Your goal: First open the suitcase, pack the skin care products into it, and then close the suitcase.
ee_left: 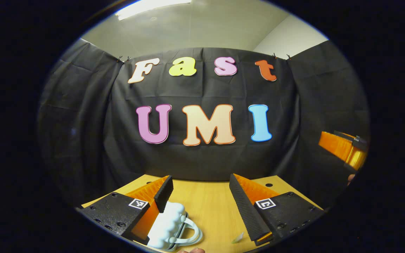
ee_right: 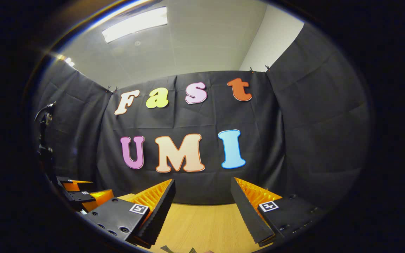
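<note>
Left gripper [ee_left: 202,196]: seen in the left gripper view, its 2 fingers spread wide, nothing pinched between them. It hangs above the wooden surface [ee_left: 209,207] and looks toward the far cloth wall [ee_left: 202,154].

White suitcase [ee_left: 169,225]: small, ribbed, with a pale loop handle turned to the right. It lies on the surface at the near edge of the left gripper view, partly under and just beside the left finger [ee_left: 162,193], left of the open gap. Whether finger and case touch cannot be told. The lid looks closed.

Small pale item [ee_left: 238,238]: on the surface near the base of the right finger [ee_left: 244,207]; too small to identify.

Fingertip of a person [ee_left: 192,250]: at the very bottom edge of the left gripper view.

Right gripper [ee_right: 202,202]: in the right gripper view, its 2 fingers likewise held wide apart, holding nothing, above the same surface [ee_right: 202,225] and facing the far wall. A small dark item [ee_right: 167,248] lies at the near bottom edge of that view; what it is cannot be told.

Cross-sightings: the right gripper also shows at the far right edge of the left gripper view, well apart from the suitcase. The left gripper also shows at the lower left of the right gripper view.

Surroundings: black cloth on 3 sides, ceiling with 1 long light panel [ee_right: 135,24] above.
</note>
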### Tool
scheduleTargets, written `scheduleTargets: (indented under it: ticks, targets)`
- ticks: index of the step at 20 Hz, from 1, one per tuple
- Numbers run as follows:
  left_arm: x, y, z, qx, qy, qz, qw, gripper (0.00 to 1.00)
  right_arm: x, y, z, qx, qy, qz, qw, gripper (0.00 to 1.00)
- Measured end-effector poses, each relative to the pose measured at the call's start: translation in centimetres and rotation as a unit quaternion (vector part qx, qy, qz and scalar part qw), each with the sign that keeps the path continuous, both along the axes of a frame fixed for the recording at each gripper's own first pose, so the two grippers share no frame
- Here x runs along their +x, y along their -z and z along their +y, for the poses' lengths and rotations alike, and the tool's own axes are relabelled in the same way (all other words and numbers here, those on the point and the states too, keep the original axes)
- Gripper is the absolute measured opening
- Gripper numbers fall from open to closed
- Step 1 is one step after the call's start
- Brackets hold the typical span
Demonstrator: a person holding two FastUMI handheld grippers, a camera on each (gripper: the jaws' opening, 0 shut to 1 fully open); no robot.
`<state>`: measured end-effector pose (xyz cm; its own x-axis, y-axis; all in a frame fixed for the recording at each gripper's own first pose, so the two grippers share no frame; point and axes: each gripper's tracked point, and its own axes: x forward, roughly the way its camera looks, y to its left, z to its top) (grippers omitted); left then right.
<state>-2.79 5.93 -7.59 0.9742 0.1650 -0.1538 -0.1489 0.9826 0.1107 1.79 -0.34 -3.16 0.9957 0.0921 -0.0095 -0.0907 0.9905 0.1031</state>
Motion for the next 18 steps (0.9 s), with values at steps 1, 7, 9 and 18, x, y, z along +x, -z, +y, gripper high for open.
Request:
scheduleTargets:
  ticks: [1, 7, 9, 18]
  targets:
    - [0.1, 1.6, 0.6, 0.001, 0.002, 0.018, 1.000, 0.95, 0.3, -0.1, 0.3, 0.002, 0.010, 0.002, 1.000, 0.98]
    - [1.0, 8.9, 1.8, -0.017, 0.029, 0.106, 0.994, 0.95, 0.4, 0.1, 2.7, -0.032, 0.032, 0.000, 0.999, 0.98]
    - [1.2, 11.6, 1.7, -0.022, 0.031, 0.144, 0.989, 0.95, 0.5, 0.5, 2.8, -0.052, 0.034, 0.009, 0.998, 0.98]
    - [0.0, 21.3, 0.9, -0.047, 0.025, 0.284, 0.957, 0.96, 0.9, 1.7, 1.1, -0.081, 0.051, 0.037, 0.995, 0.99]
